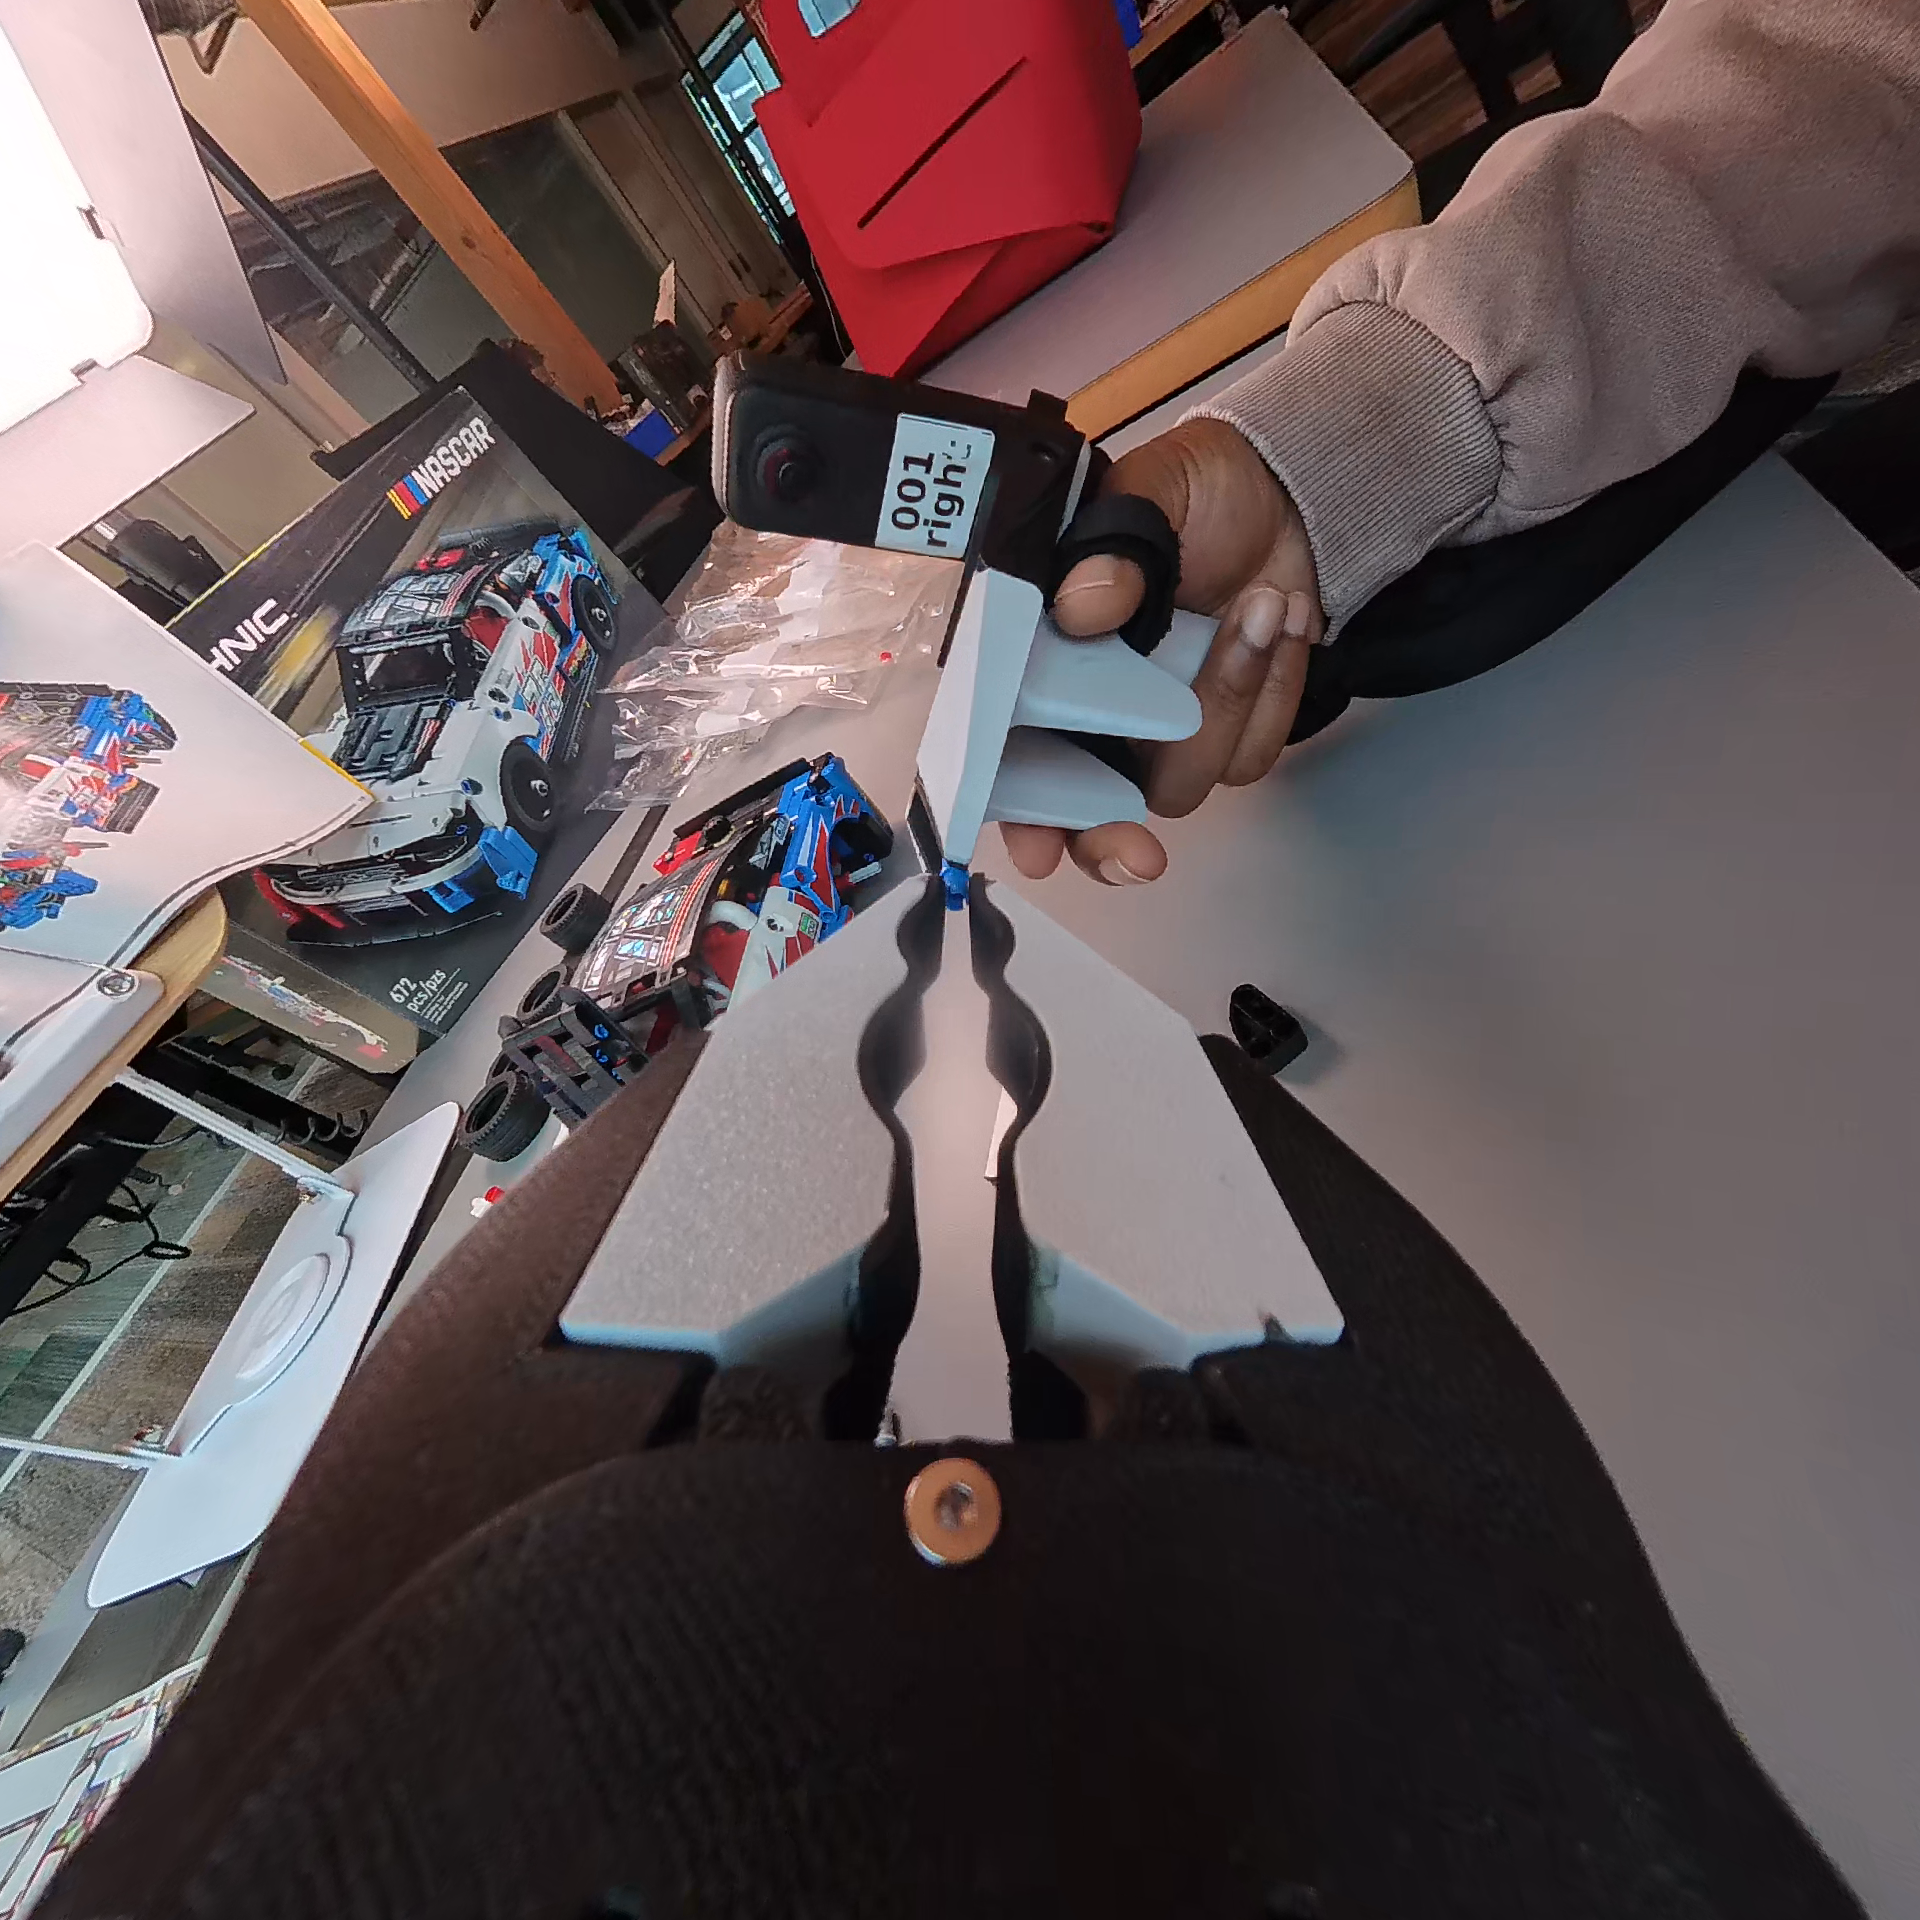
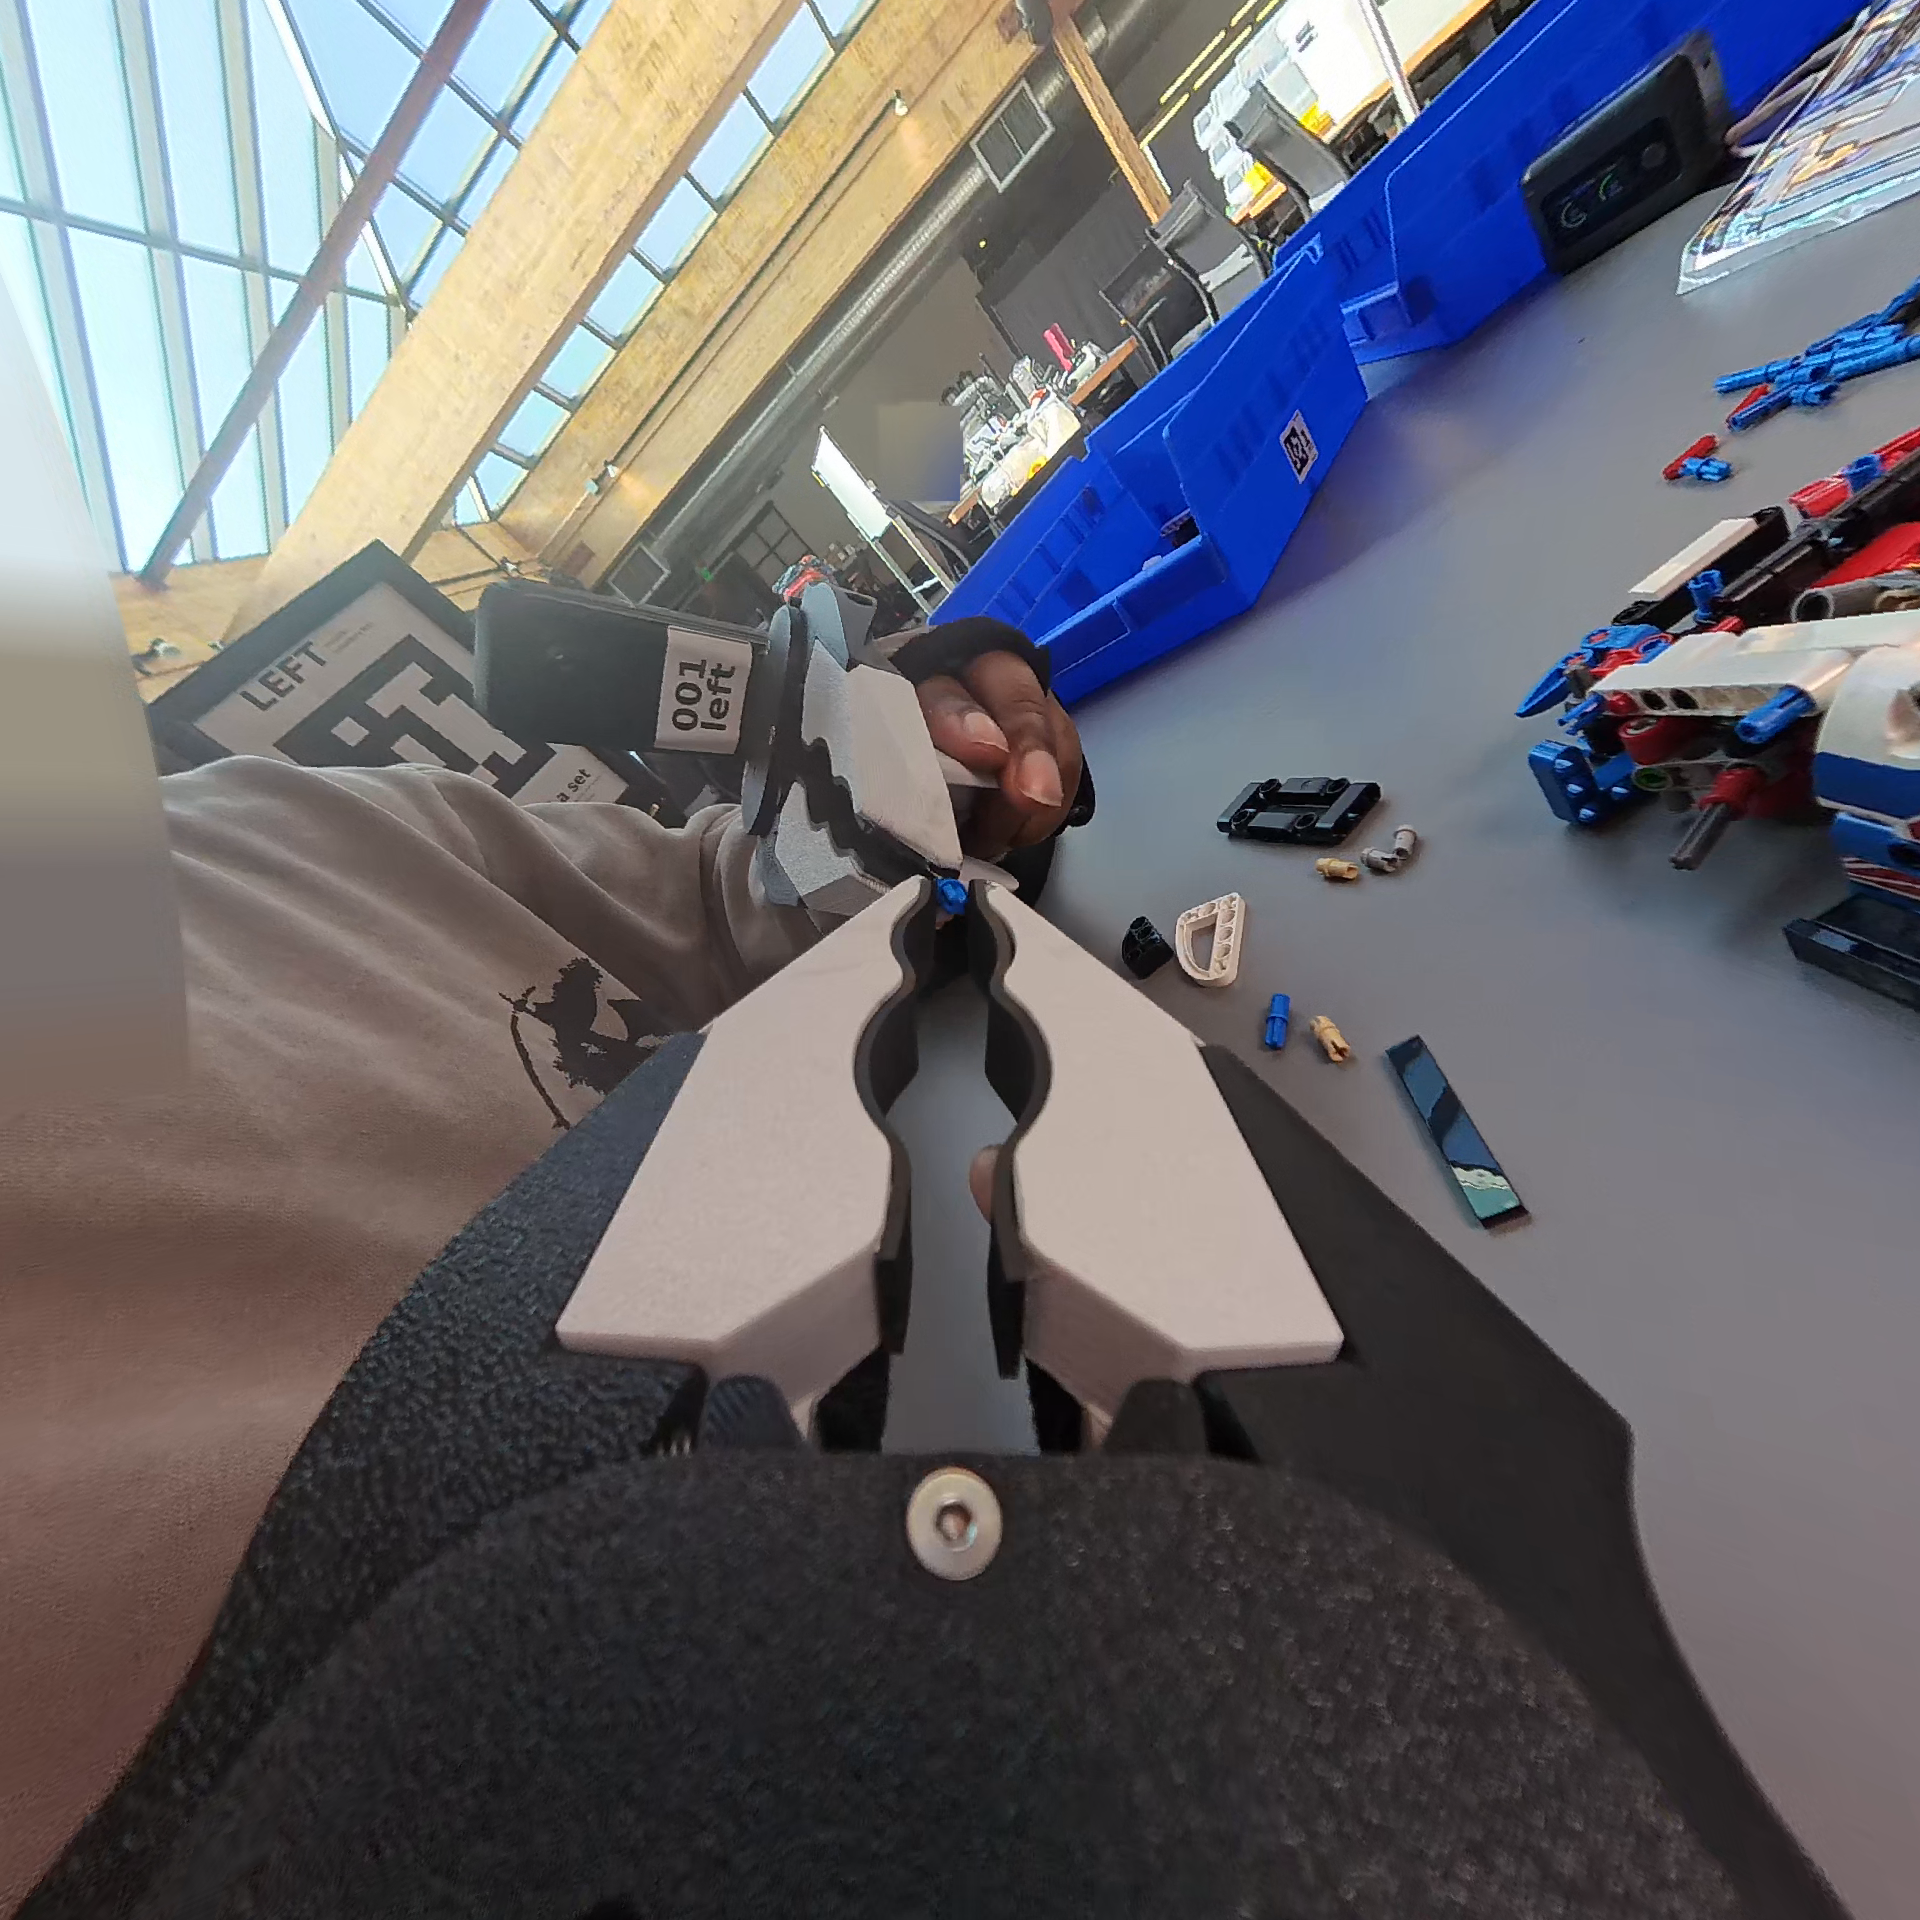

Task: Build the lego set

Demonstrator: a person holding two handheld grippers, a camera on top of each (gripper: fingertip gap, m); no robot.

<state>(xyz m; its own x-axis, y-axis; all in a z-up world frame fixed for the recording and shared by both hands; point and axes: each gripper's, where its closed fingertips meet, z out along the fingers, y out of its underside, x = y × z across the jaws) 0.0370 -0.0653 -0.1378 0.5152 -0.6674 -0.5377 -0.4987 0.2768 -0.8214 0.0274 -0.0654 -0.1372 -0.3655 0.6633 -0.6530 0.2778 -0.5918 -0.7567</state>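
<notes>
My left gripper (image 1: 953, 886) and right gripper (image 2: 948, 902) meet tip to tip at frame centre, both pinched on one small blue pin (image 1: 952, 885), held above the grey table (image 1: 1558, 935). The part-built race car (image 1: 727, 914) lies centre-left in the left wrist view, the set box (image 1: 436, 665) behind it. A black connector (image 2: 1144, 943) and white curved frame piece (image 2: 1214, 940) lie right of centre in the right wrist view.

My left gripper (image 1: 952, 891) and right gripper (image 2: 948, 902) meet tip to tip above the table, both pinched on one small blue pin (image 2: 948, 891).
</notes>
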